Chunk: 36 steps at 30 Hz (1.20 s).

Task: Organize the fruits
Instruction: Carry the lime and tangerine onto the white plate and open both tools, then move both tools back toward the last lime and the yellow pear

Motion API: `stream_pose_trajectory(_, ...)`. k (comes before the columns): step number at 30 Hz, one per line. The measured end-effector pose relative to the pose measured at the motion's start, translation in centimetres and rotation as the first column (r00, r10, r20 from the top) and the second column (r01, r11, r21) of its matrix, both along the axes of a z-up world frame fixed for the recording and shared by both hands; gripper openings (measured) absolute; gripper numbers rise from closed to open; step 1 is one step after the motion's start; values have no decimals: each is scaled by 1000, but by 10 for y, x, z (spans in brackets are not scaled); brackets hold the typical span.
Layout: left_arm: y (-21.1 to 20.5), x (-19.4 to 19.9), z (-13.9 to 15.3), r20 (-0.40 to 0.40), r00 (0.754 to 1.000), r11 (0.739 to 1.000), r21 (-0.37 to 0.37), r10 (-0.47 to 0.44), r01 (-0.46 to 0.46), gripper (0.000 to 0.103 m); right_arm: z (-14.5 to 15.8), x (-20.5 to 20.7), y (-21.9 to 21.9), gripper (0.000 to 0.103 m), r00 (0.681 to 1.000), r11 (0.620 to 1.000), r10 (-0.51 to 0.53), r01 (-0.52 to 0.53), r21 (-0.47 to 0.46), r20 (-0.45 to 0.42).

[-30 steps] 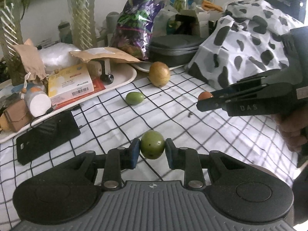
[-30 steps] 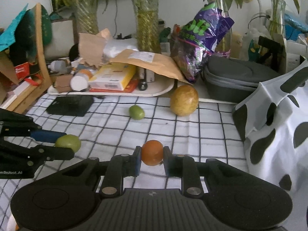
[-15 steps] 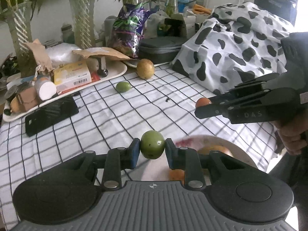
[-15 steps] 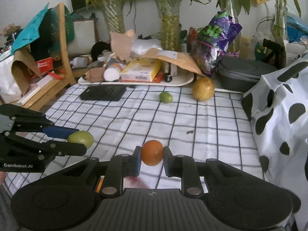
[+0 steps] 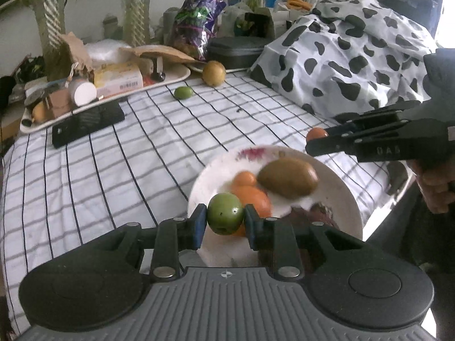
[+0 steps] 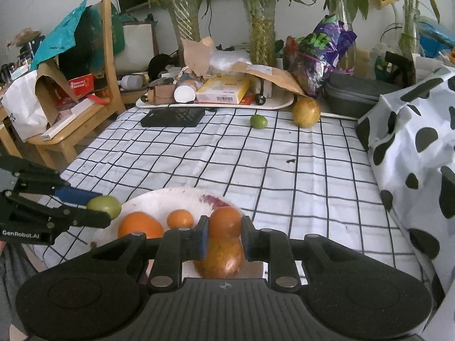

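My left gripper is shut on a small green fruit, held over the near edge of a white plate. On the plate lie a brown-green oval fruit and two oranges. My right gripper is shut on a small orange fruit above the same plate, over a yellow-brown fruit. Each gripper shows in the other's view: the right gripper and the left gripper. A green fruit and a yellow round fruit lie far back on the checked cloth.
A cluttered white tray with boxes, a black flat case, a grey zip case and plant vases line the table's back. A cow-print cloth covers the right side. A wooden chair stands at the left.
Both grippers have pulled back toward the near edge of the table with their fruits. The white plate with fruit has come into view beneath them.
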<state>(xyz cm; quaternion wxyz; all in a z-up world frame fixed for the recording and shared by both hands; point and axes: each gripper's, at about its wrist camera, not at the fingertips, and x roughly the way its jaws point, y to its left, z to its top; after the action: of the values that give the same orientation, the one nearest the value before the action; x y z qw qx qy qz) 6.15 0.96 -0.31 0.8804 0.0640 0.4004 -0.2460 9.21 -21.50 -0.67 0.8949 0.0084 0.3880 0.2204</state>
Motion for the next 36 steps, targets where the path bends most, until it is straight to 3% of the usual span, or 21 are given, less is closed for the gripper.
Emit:
stream_pose_trajectory(7,-3,-14,-3,-14,1000,1000,19,-3,3,29,2,-15,4,24,1000,1000,8,-8,8,-3)
stream_pose_trajectory(9,-5,-17,-4,-4,1000,999,42,8,-8,45,2,-18,5,24,1000,1000,10,-10,9,-4)
stream_pose_trajectory(12,-4,-21,-1,27,999,997,66,45,-47,60,1,-21,7,24,1000,1000,16,-16,8,-12)
stream_pose_trajectory(17,1,-22,3,29,996,996,35,81,-82,60,-2,-21,10,25,998,999,39,-39,7,-40)
stream_pose_trajectory(22,3,-18,3,25,995,994,29,102,-102,60,-5,-17,9,26,994,995,58,-50,87,-94)
stream_pose_trajectory(24,4,-18,3,27,994,994,25,106,-107,60,-4,-16,7,45,994,993,54,-44,106,-95)
stream_pose_trajectory(25,4,-18,3,30,994,994,22,107,-108,60,-3,-17,7,64,995,994,48,-39,106,-83)
stream_pose_trajectory(26,4,-18,4,31,994,994,20,108,-109,60,-1,-18,7,76,997,994,40,-33,100,-66)
stream_pose_trajectory(32,2,-18,4,36,993,993,25,112,-113,60,2,-21,6,96,1000,999,1,-1,43,-22)
stream_pose_trajectory(36,1,-17,4,37,994,994,25,107,-108,60,1,-19,4,100,999,999,-41,41,0,-13)
